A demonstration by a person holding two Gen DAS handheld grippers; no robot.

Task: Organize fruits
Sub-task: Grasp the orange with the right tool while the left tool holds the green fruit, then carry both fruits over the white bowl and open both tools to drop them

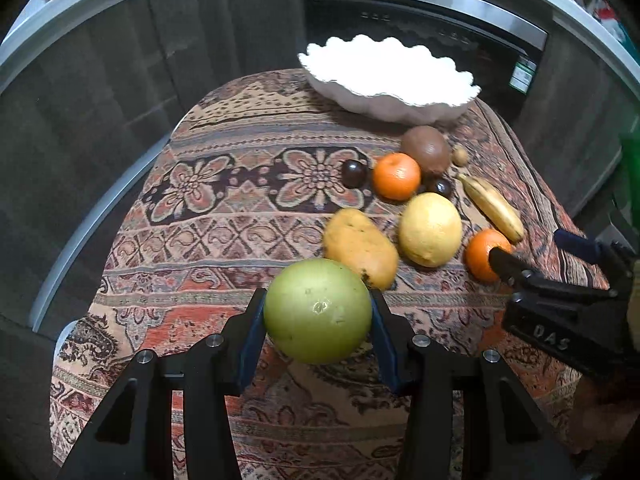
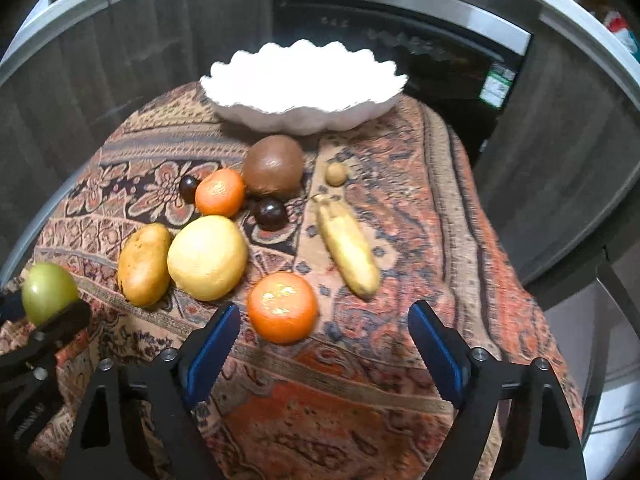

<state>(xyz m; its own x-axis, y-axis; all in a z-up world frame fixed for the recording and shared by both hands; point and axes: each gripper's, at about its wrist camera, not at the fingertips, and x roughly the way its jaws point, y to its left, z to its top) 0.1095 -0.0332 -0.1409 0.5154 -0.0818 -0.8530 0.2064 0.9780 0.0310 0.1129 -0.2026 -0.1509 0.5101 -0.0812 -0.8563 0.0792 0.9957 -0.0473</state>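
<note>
The left gripper (image 1: 318, 312) has its jaws clamped on a green fruit (image 1: 318, 310); the right gripper (image 2: 324, 332) has its jaws wide, flanking an orange (image 2: 282, 307) without touching it.

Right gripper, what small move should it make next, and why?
Probably ease forward and left until the right gripper straddles the near orange, then close. Its jaws stand open with that orange just ahead, nearer the left pad, and the bowl holds no fruit yet.

A woven, patterned cloth (image 2: 400, 208) covers the table — matt and coarse. The scalloped bowl (image 2: 304, 120) looks like smooth white ceramic. The green fruit (image 1: 318, 312) has a waxy sheen; the near orange (image 2: 282, 308) glistens — its skin pebbled.
</note>
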